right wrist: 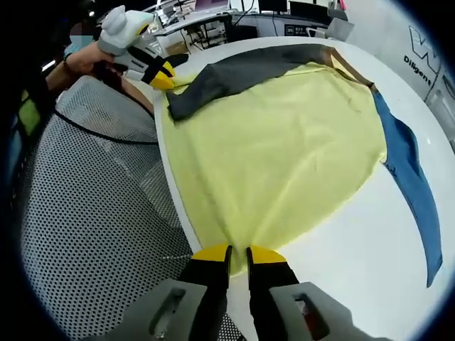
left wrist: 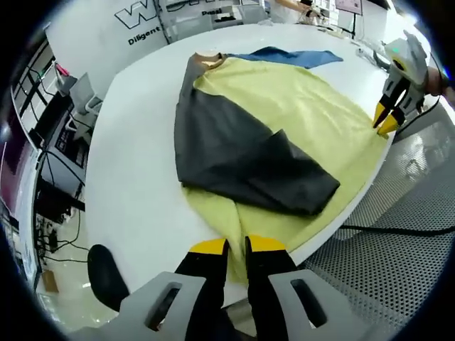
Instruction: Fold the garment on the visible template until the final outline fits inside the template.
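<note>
In the left gripper view, the left gripper (left wrist: 237,245) has its jaws nearly together, pinching the near hem of the yellow garment (left wrist: 306,114) at the table (left wrist: 135,192) edge. The garment lies spread flat, its dark sleeve (left wrist: 242,153) folded across the body and its blue sleeve (left wrist: 298,57) lying out at the far end. In the right gripper view, the right gripper (right wrist: 238,253) is likewise closed on the hem, at the other corner. Beyond the table edge is a mesh chair (right wrist: 92,206).
</note>
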The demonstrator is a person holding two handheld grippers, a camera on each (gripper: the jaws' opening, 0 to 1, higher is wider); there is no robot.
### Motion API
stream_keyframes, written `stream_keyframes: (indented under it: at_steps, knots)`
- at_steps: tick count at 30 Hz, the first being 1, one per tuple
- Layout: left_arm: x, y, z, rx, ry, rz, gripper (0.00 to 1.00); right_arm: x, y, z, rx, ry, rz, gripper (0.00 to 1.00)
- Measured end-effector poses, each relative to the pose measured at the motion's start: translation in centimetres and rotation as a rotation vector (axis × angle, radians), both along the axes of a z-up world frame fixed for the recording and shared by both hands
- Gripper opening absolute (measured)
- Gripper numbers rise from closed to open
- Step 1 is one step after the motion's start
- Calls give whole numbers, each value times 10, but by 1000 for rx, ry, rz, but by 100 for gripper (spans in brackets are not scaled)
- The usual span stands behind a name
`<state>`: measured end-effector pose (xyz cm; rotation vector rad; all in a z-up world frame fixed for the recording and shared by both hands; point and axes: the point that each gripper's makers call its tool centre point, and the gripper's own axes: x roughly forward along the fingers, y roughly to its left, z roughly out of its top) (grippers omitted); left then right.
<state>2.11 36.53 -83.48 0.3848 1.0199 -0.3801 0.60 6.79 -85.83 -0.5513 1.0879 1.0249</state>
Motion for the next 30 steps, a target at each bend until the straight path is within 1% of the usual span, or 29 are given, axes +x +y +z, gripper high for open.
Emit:
stream_keyframes:
  at_steps: [3, 4, 5, 7, 13, 14, 15, 16, 17, 19, 20, 21, 22, 23, 24, 26, 27, 28, 30]
  knots:
    - [-2, 5, 1, 10, 2, 8, 10, -2, -3, 1, 4, 13, -15, 4]
    - [-3, 7, 2, 10, 0, 12, 10, -2, -4, 1, 2, 17, -18, 4]
    - [-4, 8, 3, 9, -2, 14, 10, -3, -5, 1, -2, 15, -15, 2]
    - [-5, 11, -1, 2, 4, 20, 8, -2, -5, 0, -6, 6, -10, 2]
    - [-9, 9, -4, -11, 13, 29, 10, -1, -5, -1, -35, -17, 14, 0]
    - [-10, 11, -6, -13, 20, 45, 8, -1, -6, -1, -36, -19, 12, 0]
    - [-13, 11, -7, -19, 32, 54, 3, -1, -6, -1, -36, -20, 12, 0]
    - [-14, 10, -8, -33, 41, 71, 3, -1, -6, -1, -35, -21, 7, 0]
    - [-14, 8, -5, -44, 26, 74, 3, 0, -6, -1, -33, -23, -2, 0]
    - [-9, 7, 1, -17, -21, 29, 3, -1, -6, -1, -32, -26, -4, 0]
    - [-5, 6, 8, 29, -66, -37, 3, -1, -6, -1, -31, -29, -7, 0]
    - [-5, 4, 12, 63, -85, -84, 3, -1, -6, -1, -31, -29, -8, 0]
    - [-3, 0, 16, 127, -123, -172, 2, 0, -6, -1, -31, -32, -18, 0]
    - [-3, -4, 17, 158, -134, -232, 2, 0, -6, -1, -31, -32, -19, 0]
    - [-8, -13, 13, 199, -126, -342, 2, 0, -6, -1, -31, -33, -21, 0]
    - [-13, -11, 5, 195, -83, -309, 2, 0, -6, -1, -31, -32, -27, 0]
    - [-16, -5, -1, 182, -48, -233, 2, 1, -7, -1, -30, -31, -33, 0]
    - [-16, -2, -2, 169, -47, -198, 2, 1, -7, -1, -29, -31, -33, 0]
    - [-11, 14, 0, 134, -58, -82, 2, 1, -7, -1, -29, -33, -33, 0]
